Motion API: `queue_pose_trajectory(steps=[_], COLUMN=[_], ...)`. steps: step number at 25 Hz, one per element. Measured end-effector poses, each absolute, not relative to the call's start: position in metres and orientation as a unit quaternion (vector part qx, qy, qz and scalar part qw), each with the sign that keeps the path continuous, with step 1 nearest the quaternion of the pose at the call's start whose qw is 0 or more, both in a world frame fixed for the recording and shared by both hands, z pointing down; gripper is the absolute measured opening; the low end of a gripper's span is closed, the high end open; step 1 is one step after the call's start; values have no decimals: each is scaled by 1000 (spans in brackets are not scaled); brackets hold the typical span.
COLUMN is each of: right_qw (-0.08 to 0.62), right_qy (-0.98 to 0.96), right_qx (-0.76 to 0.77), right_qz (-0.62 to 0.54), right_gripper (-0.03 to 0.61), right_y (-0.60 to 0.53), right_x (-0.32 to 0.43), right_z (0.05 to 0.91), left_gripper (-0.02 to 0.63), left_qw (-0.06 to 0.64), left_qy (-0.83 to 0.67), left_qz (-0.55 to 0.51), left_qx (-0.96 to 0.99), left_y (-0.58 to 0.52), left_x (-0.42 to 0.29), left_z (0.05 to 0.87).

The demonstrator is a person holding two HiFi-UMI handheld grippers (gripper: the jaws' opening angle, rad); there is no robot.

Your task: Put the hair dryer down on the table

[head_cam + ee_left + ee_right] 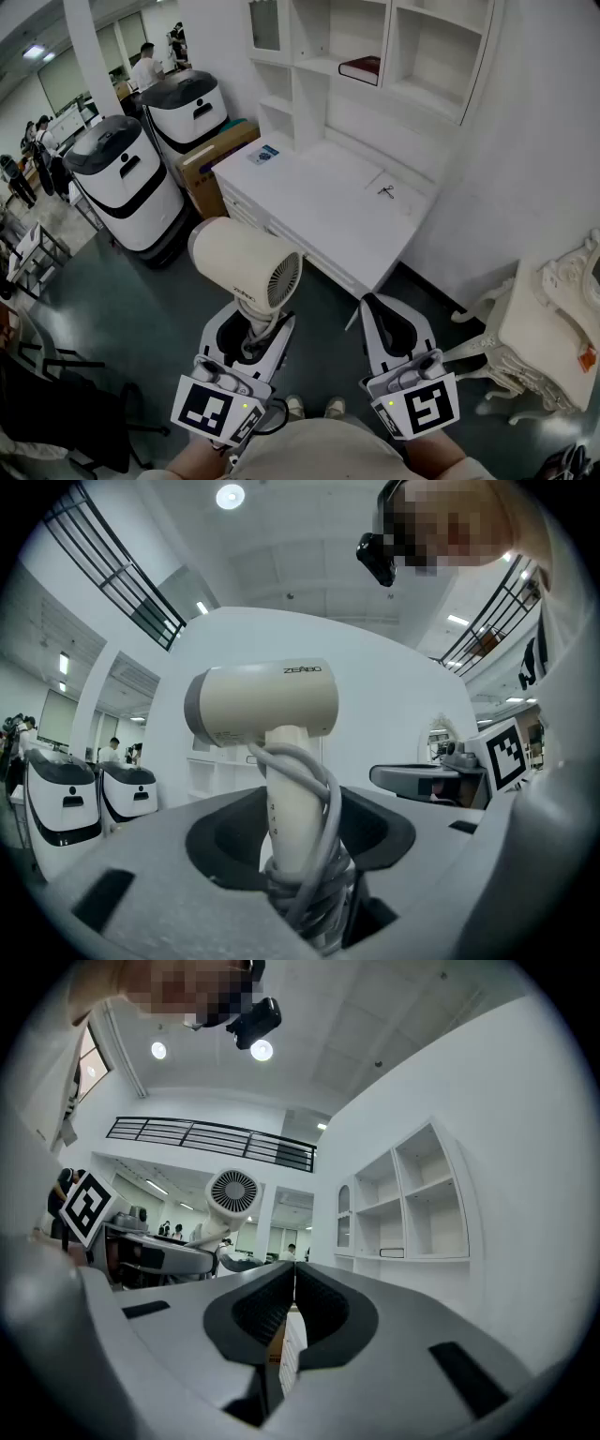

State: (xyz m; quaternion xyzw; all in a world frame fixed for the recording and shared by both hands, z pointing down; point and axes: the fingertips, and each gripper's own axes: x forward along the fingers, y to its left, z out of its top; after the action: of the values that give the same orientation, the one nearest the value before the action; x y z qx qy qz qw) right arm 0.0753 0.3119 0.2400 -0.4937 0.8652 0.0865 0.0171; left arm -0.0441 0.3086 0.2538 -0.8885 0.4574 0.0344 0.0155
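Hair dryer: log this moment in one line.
left gripper: shut on hair dryer handle | right gripper: shut, empty | hair dryer: aloft, not yet on table

The cord (317, 850) is coiling round the handle of the dryer (262, 705), hiding its foot and the spot where the pads of the left gripper (251, 330) are pressing. On the table (319, 220) a dark thing (385, 190) is showing too small to tell. The ornate stand (548, 333) is running off the head view's right edge; the person's forearms (192, 462) are being cut off below.
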Motion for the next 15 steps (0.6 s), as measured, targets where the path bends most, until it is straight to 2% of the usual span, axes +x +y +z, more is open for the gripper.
queue_pose_trajectory(steps=[15], right_qw=[14], right_qy=[867], right_qx=[-492], right_qz=[73], right_gripper=[21], right_y=[302], right_x=[93], right_z=[248], left_gripper=[222], left_qw=[12], left_qy=[457], left_qz=[25], left_qx=[-889], left_y=[303], left_x=[-28], left_z=[256])
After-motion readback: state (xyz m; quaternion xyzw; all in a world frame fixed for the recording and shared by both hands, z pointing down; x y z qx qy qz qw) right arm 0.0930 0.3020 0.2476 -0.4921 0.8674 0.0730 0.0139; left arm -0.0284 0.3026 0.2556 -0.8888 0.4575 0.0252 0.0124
